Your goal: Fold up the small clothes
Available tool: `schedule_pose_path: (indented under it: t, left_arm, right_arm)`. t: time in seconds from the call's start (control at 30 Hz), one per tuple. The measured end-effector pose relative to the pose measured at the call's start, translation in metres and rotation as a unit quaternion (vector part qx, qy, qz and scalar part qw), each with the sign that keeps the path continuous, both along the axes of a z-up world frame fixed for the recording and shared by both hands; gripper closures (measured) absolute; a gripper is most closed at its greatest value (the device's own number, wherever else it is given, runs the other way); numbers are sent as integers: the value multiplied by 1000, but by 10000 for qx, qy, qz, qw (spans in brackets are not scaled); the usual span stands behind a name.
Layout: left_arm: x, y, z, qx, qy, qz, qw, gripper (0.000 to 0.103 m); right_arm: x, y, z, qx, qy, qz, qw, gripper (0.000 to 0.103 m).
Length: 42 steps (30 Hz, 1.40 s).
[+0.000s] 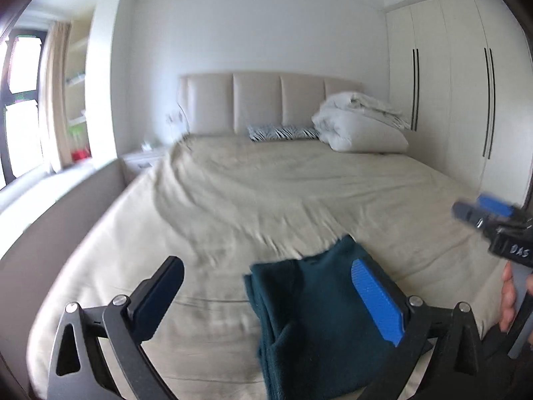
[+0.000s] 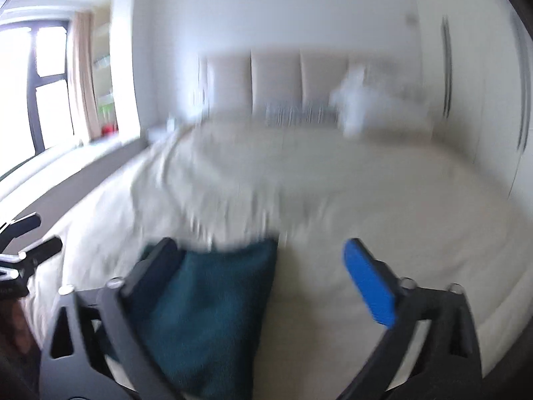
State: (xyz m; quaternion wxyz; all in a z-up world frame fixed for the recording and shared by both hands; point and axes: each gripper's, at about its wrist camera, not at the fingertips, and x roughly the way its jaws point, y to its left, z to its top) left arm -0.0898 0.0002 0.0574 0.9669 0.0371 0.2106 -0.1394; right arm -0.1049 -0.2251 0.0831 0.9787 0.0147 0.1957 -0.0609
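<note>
A dark teal garment [image 1: 316,326], folded into a compact block with layered edges showing along its left side, lies on the beige sheet of the bed [image 1: 233,200] near the foot end. The fabric looks thick and matte, like a knit or fleece; what kind of garment it is cannot be told. The left hand-held gripper [image 1: 276,300] hangs above the bed with its jaws spread wide and nothing between the pads; its blue pad [image 1: 376,303] overlaps the garment in the picture only. The right hand-held gripper [image 2: 266,280] is likewise wide open and empty, the garment lying below and behind its dark left finger [image 2: 150,266]. The left wrist view is the sharper: it shows the padded headboard [image 1: 266,103], a zebra-patterned cushion [image 1: 283,132], a pile of white bedding and a pillow [image 1: 359,126], the wardrobe [image 1: 449,93], and the right hand-held gripper's tip entering at the right edge, with fingers of the person's hand [image 1: 509,296] on its handle. The right wrist view is blurred; it alone shows the left hand-held gripper's dark fingers at the left edge and more of the window [image 2: 36,76].
</note>
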Motion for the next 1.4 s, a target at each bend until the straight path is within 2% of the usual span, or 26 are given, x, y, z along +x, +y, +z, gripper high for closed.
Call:
schedule_pose_path:
  t: [0.03,0.1,0.17,0.23,0.33,0.43,0.53,0.73,0.87,0.97,1.13,1.4]
  left_arm:
    - [-9,6,6,15,-47,56,10000,0]
    - [-25,10,19,84,-236,431,9988,0]
    - [-29,16,30,127,-253,704,9971,0]
    - [-25,18,33,51,7,668,9978,0]
    - [-16,15,22,144,479,839,9952,0]
    - [-8,11,-2,208,1027,789,9914,0]
    - [-2,5,-29,140,1539,644,9859,0]
    - [1,-7,-59,456,1811,741,9796,0]
    - [6,-7,-71,533,1948,805,9761,0]
    - [8,-6,-77,553,2012,877,9740,0]
    - [12,-3,-87,523,2120,911,9716,0]
    - [13,-2,-94,519,2202,913,9698,0]
  right_arm:
    - [-16,7,17,-149,-512,-69,9986,0]
    - [-31,13,38,-113,-795,113,9967,0]
    - [-40,15,54,233,-693,352,9967,0]
    - [-41,13,64,654,-507,436,9956,0]
    - [-38,12,64,949,183,304,9949,0]
    - [-33,9,49,1202,796,43,9895,0]
    - [-35,10,27,1025,1160,-163,9878,0]
    - [-26,14,-29,807,1884,-378,9780,0]
    - [-3,18,-66,909,2296,-436,9680,0]
    - [3,18,-81,913,2435,-490,9643,0]
    - [10,24,-94,852,2439,-480,9649,0]
    - [6,30,-93,725,2533,-427,9637,0]
